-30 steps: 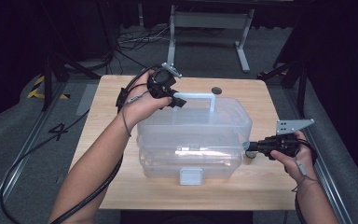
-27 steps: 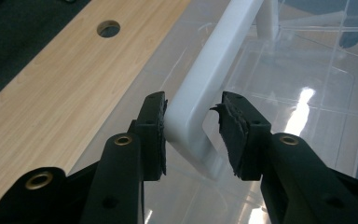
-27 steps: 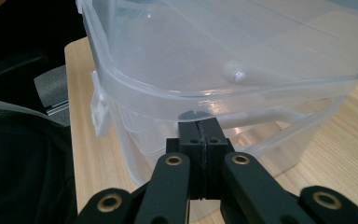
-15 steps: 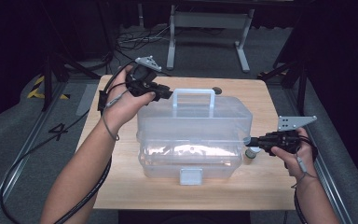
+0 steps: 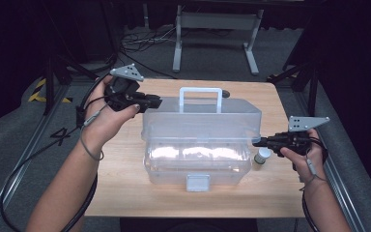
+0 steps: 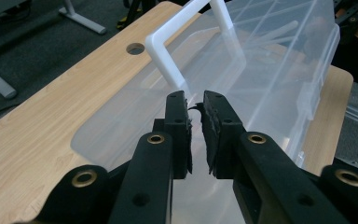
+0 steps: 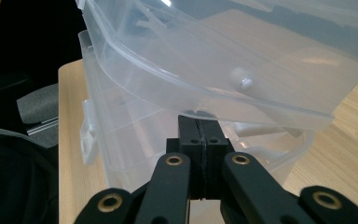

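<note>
Clear plastic storage box [image 5: 200, 145] sits mid-bench [image 5: 125, 193], long axis running left-right across the high view, latch side toward me. Its lid [image 5: 203, 118] is tipped up off the base at my right end, white handle [image 5: 200, 99] standing on top.

My right tool [image 5: 257, 142] is at that right end, jaws pressed flat together, tips tucked under the lid's edge, as the right gripper view shows, propping it; nothing pinched between them that I can see. Small white-capped bottle [image 5: 262, 157] stands on the bench just beside that tool.

My left tool [image 5: 157, 102] is at the lid's far-left corner, just above it, pointing along the lid toward the handle, which lies ahead of it to my right. Its jaws are narrow with a slim gap, empty. They have just been closing.

Versus a second ago: the left tool was at the handle's left post; now it has backed off left to the corner. Right tool unchanged.

Left is nearer to the handle, so I'd guess any handle move falls to it.
</note>
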### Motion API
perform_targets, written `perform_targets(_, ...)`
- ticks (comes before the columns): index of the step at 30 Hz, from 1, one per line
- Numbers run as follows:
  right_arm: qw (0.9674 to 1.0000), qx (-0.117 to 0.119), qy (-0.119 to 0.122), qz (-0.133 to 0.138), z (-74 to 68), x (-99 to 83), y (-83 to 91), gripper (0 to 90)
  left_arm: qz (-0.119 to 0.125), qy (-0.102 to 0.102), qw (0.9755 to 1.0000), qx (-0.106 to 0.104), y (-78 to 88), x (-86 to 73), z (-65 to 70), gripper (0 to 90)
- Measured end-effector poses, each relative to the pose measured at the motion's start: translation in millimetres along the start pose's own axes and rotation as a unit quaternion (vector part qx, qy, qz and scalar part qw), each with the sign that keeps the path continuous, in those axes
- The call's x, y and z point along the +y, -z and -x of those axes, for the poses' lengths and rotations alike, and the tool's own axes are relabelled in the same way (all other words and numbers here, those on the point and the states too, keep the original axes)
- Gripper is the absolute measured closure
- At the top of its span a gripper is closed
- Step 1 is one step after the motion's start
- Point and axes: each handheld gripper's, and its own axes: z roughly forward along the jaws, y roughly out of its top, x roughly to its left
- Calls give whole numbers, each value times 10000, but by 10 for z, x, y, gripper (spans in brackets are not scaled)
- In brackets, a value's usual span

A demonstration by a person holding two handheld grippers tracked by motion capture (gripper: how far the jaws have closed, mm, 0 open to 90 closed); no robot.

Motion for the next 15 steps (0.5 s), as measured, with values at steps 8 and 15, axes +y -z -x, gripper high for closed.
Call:
perform_targets(8, 10000, 8, 24, 59, 22, 16, -31, 900, 234, 96, 9997, 47, 208, -218, 27, 830)
perform_targets(15, 9999, -24, 15, 98, 25, 18, -35, 900, 381, 271, 9989, 98, 294, -489, 43, 836)
